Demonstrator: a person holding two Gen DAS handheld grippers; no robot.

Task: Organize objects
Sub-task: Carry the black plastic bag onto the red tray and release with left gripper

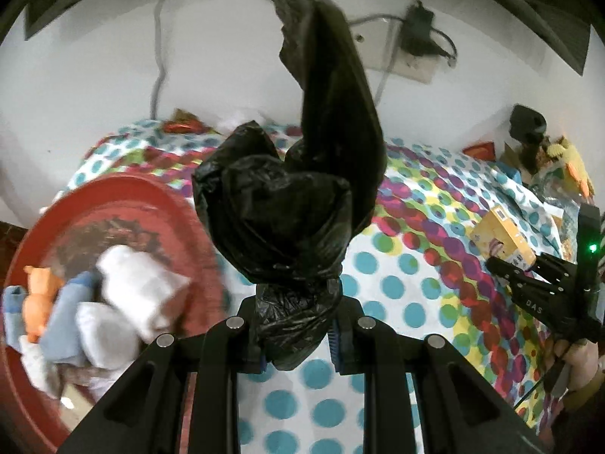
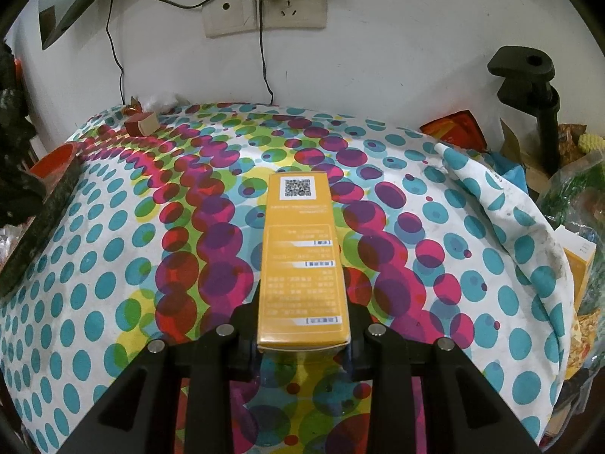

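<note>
My left gripper (image 1: 298, 335) is shut on a crumpled black plastic bag (image 1: 287, 204) and holds it above the dotted cloth, just right of a red basin (image 1: 124, 196). The bag's loose end sticks up. My right gripper (image 2: 302, 344) is shut on a long yellow box (image 2: 300, 257) with a QR code at its far end, held over the dotted cloth (image 2: 113, 265). The right gripper (image 1: 518, 268) with the yellow box (image 1: 503, 238) also shows at the right edge of the left wrist view.
The red basin holds white and blue cloths (image 1: 124, 302) and an orange toy (image 1: 38, 299). A small red-and-tan block (image 2: 140, 124) lies at the cloth's far left. Snack packets and a black clamp stand (image 2: 537, 102) crowd the right. Wall sockets with cables (image 2: 264, 11) are behind.
</note>
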